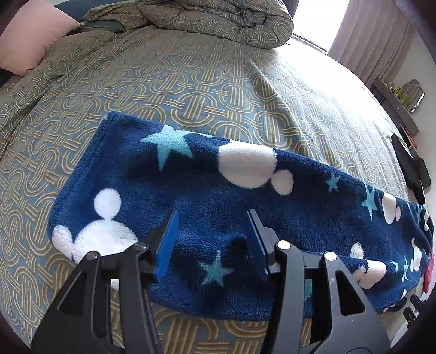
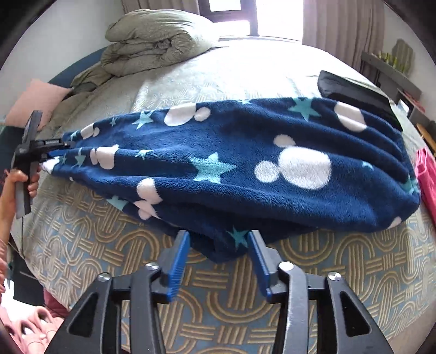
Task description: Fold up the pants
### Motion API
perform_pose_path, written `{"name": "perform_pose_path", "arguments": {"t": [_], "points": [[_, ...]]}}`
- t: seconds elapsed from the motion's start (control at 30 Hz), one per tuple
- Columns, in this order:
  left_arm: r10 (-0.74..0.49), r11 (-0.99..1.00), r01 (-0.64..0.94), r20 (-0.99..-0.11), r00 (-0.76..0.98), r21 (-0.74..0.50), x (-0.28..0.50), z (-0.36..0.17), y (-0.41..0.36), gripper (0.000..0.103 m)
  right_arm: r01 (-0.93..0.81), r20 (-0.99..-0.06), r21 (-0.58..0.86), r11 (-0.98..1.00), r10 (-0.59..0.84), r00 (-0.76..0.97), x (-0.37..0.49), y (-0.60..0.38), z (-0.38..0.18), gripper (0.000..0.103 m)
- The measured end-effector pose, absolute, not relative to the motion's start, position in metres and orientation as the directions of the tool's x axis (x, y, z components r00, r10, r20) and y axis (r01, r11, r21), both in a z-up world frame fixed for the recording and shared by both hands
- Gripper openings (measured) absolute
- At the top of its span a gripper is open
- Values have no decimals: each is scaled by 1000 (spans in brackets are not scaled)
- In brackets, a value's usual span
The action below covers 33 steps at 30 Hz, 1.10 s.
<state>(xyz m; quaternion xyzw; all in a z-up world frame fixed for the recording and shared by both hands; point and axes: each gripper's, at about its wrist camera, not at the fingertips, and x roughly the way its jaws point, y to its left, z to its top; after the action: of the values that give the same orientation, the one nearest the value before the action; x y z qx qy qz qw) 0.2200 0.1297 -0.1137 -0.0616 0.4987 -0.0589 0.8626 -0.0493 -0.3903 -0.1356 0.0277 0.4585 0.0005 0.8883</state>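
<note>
Navy fleece pants (image 1: 212,190) with white mouse heads and teal stars lie stretched flat across the patterned bed, seen also in the right wrist view (image 2: 231,163). My left gripper (image 1: 212,226) is open, its blue pads over the near edge of the leg end, with fabric between the jaws. It also shows from the side in the right wrist view (image 2: 58,148), held by a hand. My right gripper (image 2: 218,239) is open, its pads on either side of a fabric corner at the pants' near edge.
A rolled quilt (image 1: 218,21) and a pink pillow (image 1: 30,35) lie at the head of the bed. A black object (image 2: 354,95) rests beyond the pants. A pink item (image 2: 426,174) lies at the waist end. A shelf (image 1: 395,103) stands by the wall.
</note>
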Motion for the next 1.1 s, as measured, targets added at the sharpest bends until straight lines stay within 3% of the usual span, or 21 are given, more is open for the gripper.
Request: {"name": "perform_pose_path", "arguments": {"t": [0.07, 0.3, 0.57, 0.97, 1.03, 1.07, 1.1], "points": [[-154, 987, 39, -851, 503, -156, 224, -113, 130, 61, 6, -803, 0, 1000, -3, 596, -46, -377, -138, 55], [-64, 994, -43, -838, 542, -104, 260, -104, 155, 62, -16, -813, -68, 998, -46, 581, -46, -357, -149, 55], [-183, 953, -134, -871, 455, -270, 307, -121, 209, 62, 14, -814, -46, 999, -45, 579, -38, -360, -149, 55], [-164, 947, -183, -885, 436, -265, 331, -125, 229, 62, 13, -829, -36, 999, -37, 559, -33, -356, -152, 56], [-180, 953, -154, -895, 407, -261, 333, -130, 225, 49, 15, -830, -33, 999, -36, 556, -32, -355, -153, 56], [-172, 959, -139, -900, 400, -246, 334, -132, 221, 25, 17, -831, -31, 999, -35, 555, -31, -355, -153, 56], [-158, 966, -126, -905, 396, -224, 334, -132, 217, 9, 20, -831, -27, 999, -34, 555, -31, -355, -153, 56]]}}
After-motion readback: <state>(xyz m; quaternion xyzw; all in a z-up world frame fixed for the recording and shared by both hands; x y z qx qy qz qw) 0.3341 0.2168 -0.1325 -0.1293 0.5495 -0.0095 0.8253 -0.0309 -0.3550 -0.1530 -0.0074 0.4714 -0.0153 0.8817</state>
